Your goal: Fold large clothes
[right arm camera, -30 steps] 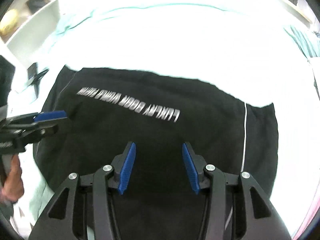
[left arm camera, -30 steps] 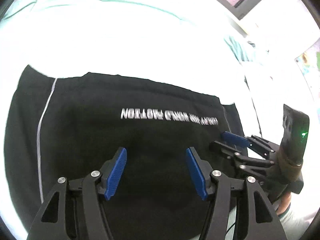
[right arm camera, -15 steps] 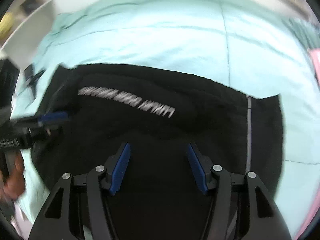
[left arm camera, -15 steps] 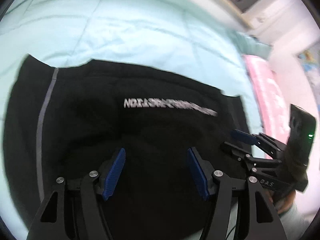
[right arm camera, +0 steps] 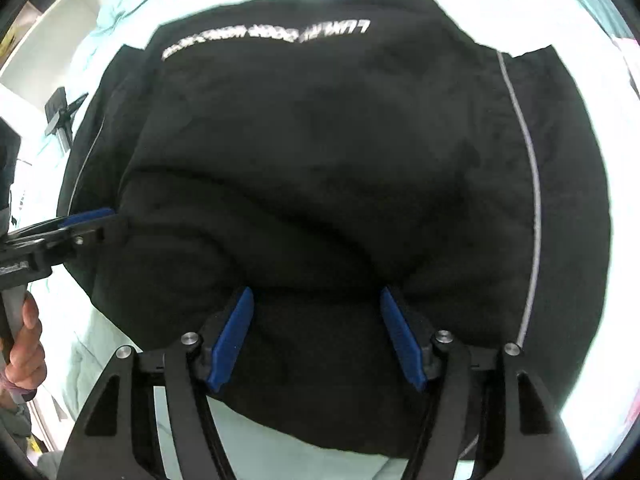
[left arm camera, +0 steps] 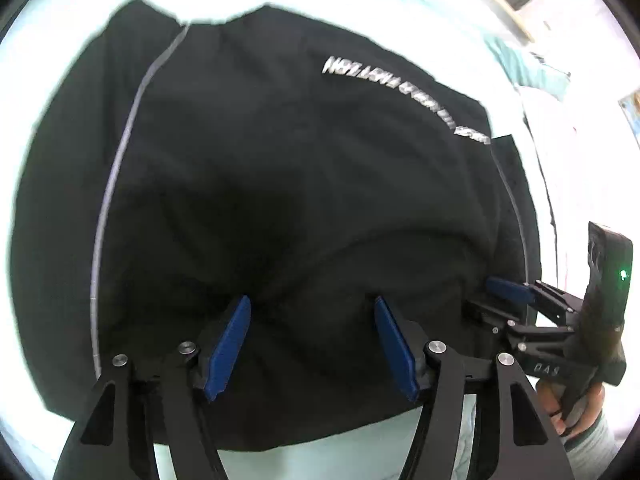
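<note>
A large black garment [left arm camera: 280, 168] with white lettering and thin grey side stripes lies spread on a pale mint bed; it also fills the right wrist view [right arm camera: 328, 152]. My left gripper [left arm camera: 310, 308] is open, its blue pads over the garment's near part. My right gripper [right arm camera: 316, 300] is open too, over the near part further right. Each gripper shows in the other's view: the right gripper [left arm camera: 508, 292] at the garment's right edge, the left gripper [right arm camera: 86, 216] at its left edge. Neither holds cloth.
The mint bed sheet [right arm camera: 132, 360] surrounds the garment. A white shelf unit [right arm camera: 44, 36] stands at the far left. A small black stand [right arm camera: 60, 116] lies on the bed by the garment's left side. Bunched teal cloth [left arm camera: 516, 64] lies at the far right.
Both grippers have moved forward and lower over the garment, so it fills more of each view and its near hem now shows. Both stay open.
</note>
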